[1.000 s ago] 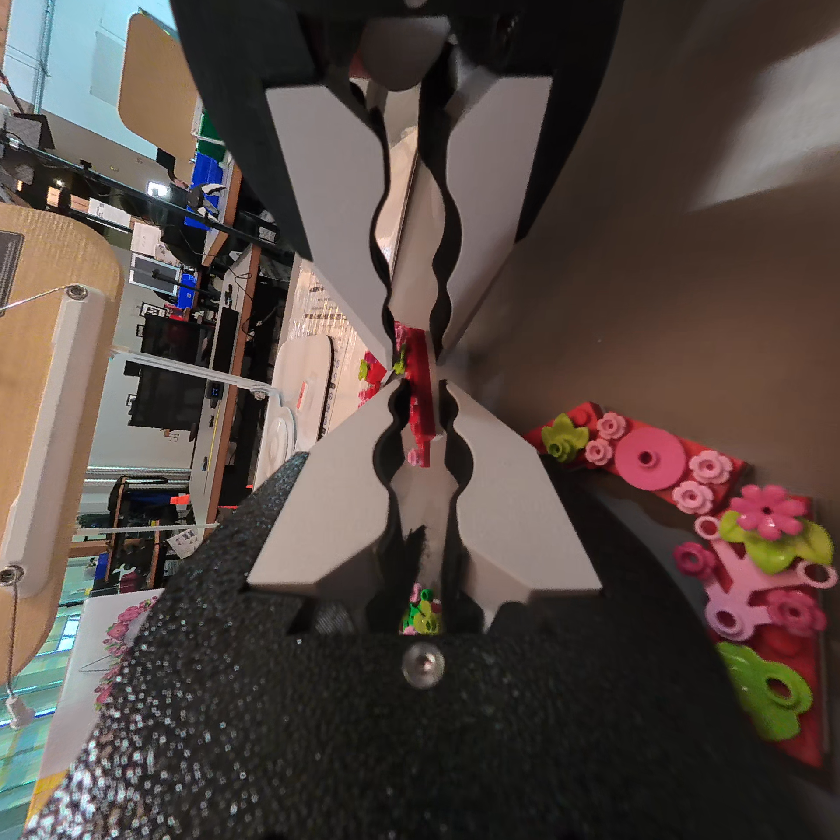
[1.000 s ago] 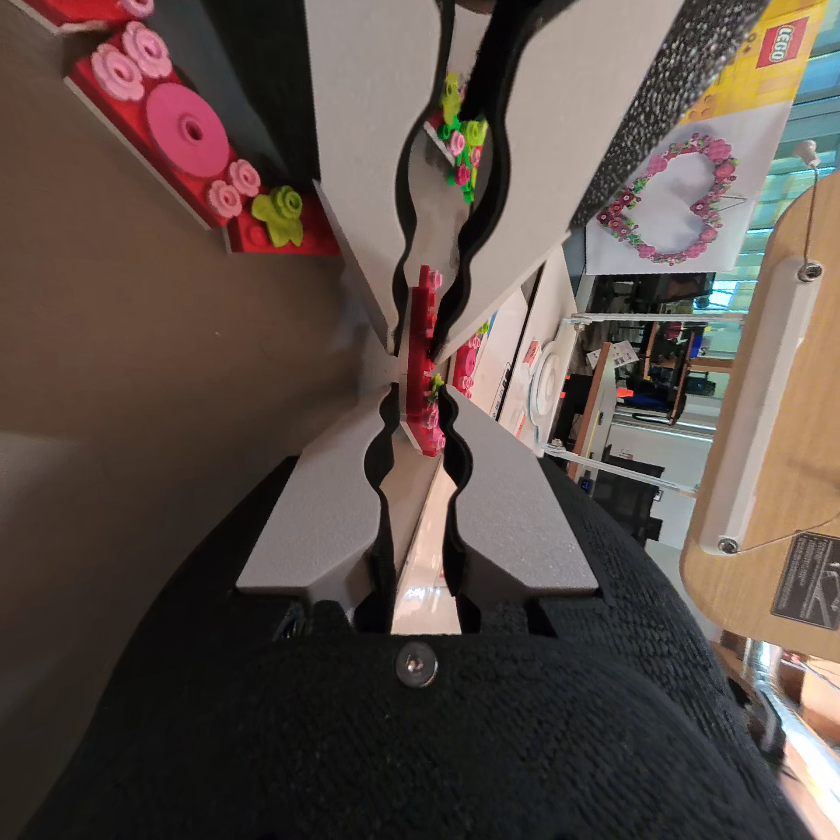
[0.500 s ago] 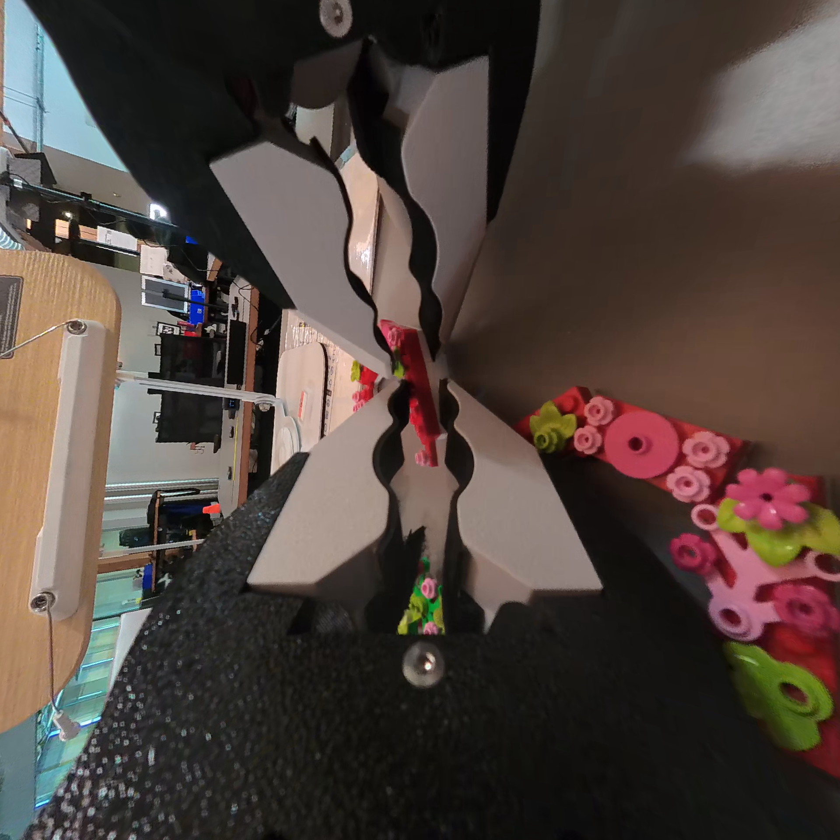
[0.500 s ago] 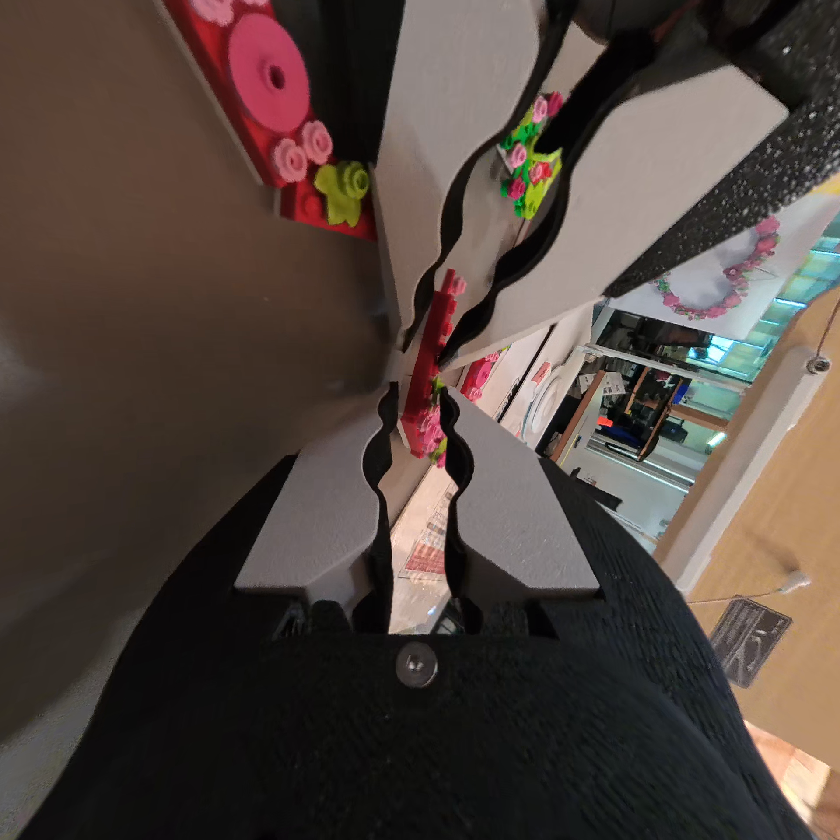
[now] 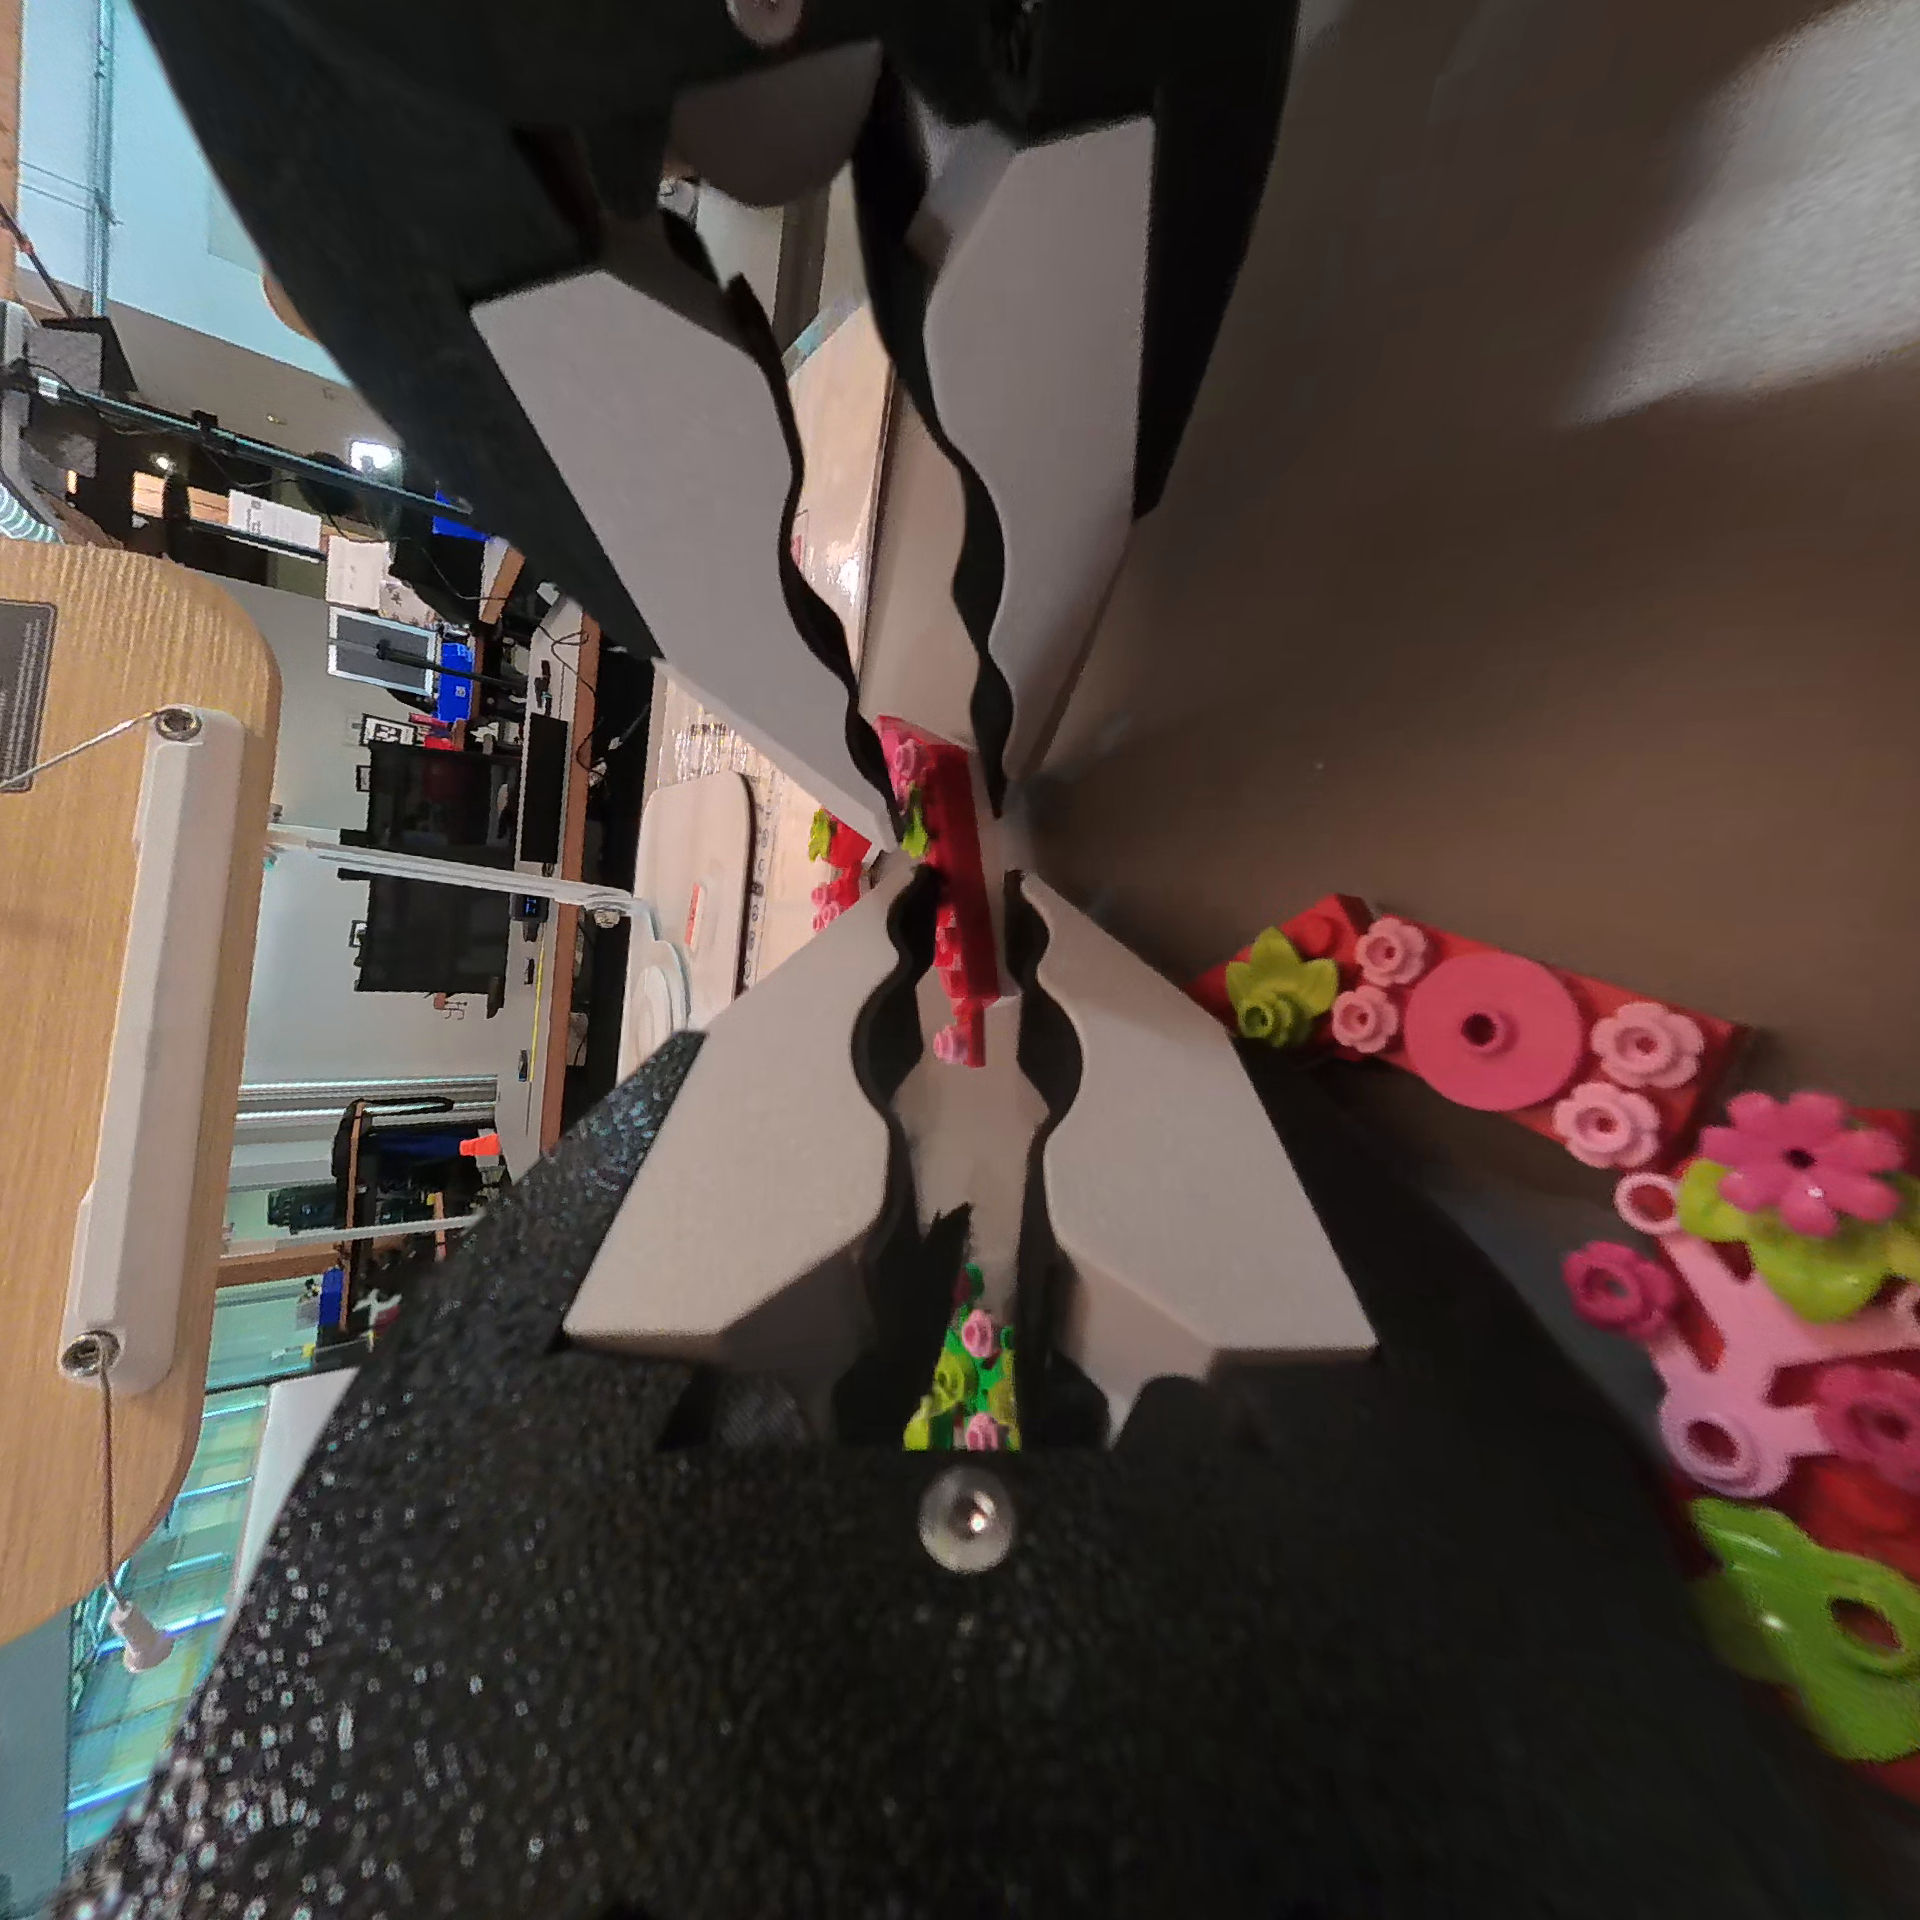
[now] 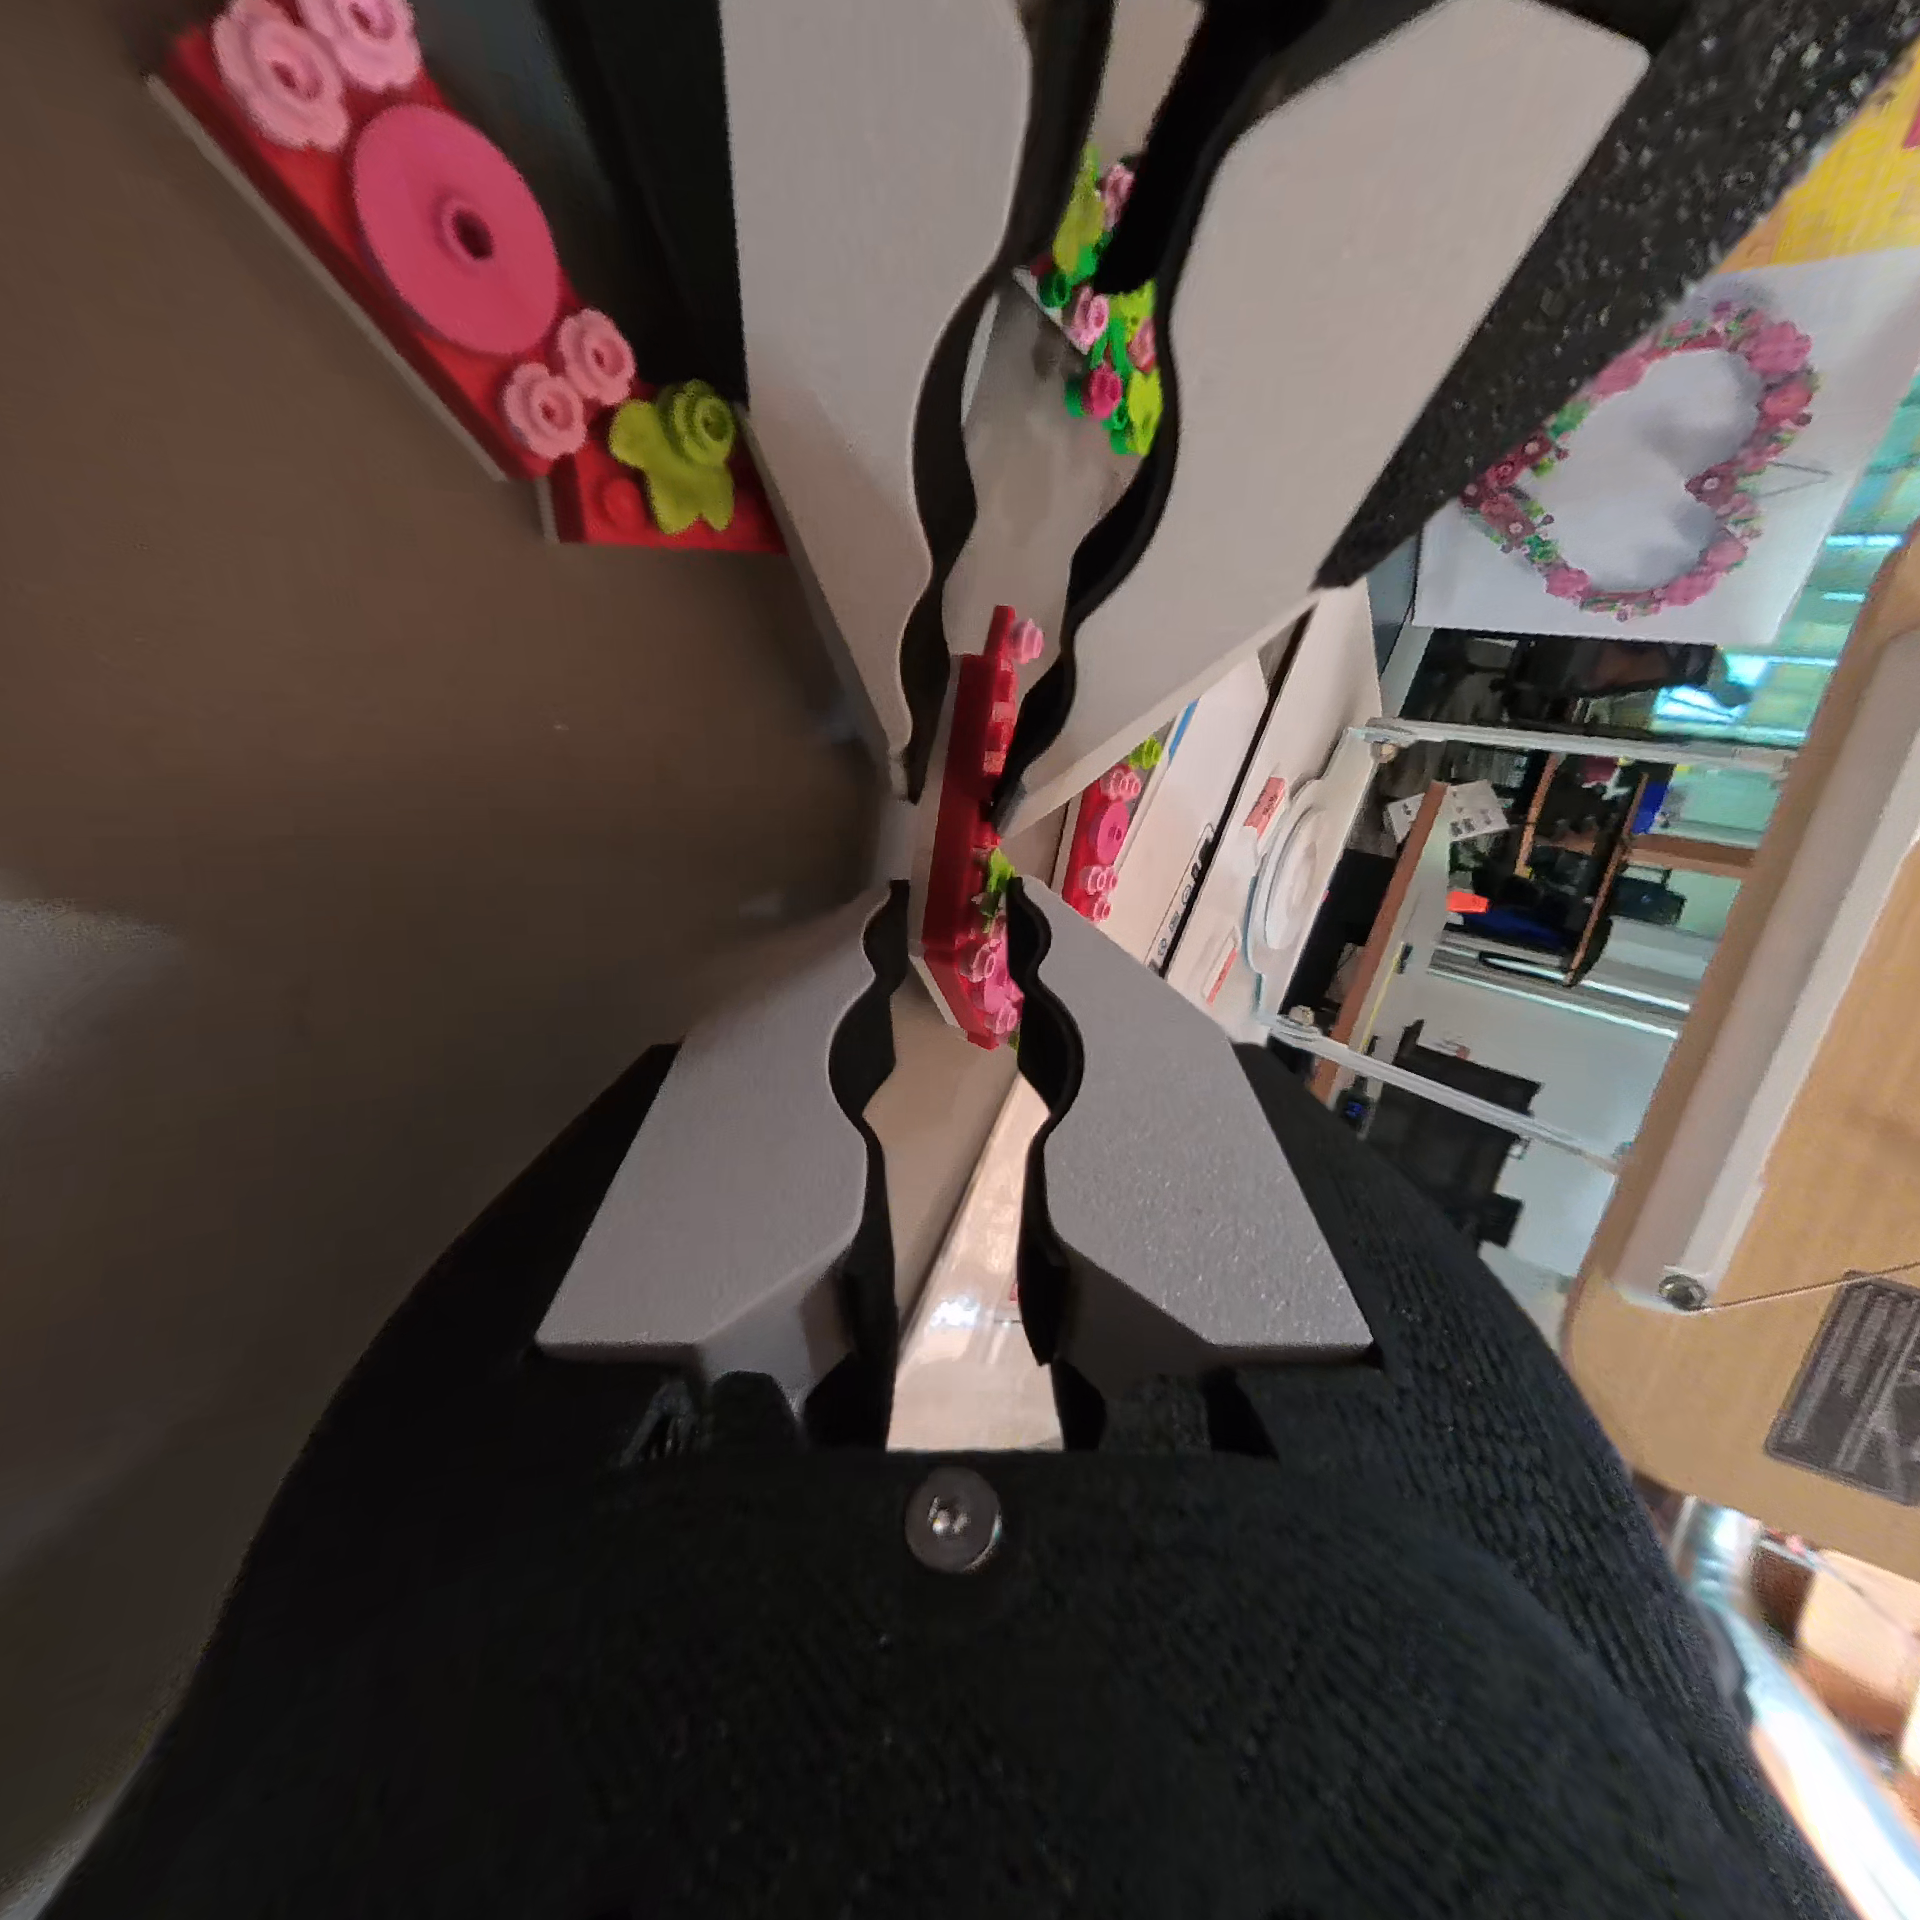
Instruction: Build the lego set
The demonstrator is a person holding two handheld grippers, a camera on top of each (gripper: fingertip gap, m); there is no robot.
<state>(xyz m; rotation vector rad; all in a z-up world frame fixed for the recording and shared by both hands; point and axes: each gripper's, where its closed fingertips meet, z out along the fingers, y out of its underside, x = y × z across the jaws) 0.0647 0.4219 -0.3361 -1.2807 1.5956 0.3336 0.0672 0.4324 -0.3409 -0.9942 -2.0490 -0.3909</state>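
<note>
The left tongs [image 5: 961, 883] and right tongs [image 6: 956, 894] meet tip to tip, each nearly closed on opposite ends of one thin red plastic brick plate with small pink and lime flower studs [image 5: 961, 914], held edge-on above the dark brown desk [image 5: 1455, 675]. To the right of the left tongs, a larger red flower-covered brick assembly [image 5: 1507, 1039] lies on the desk.

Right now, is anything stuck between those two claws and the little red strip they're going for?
Nothing visible. Both the left gripper and the right gripper are already shut on the red strip, one on each end, held clear of the flowered red piece on the table.
</note>
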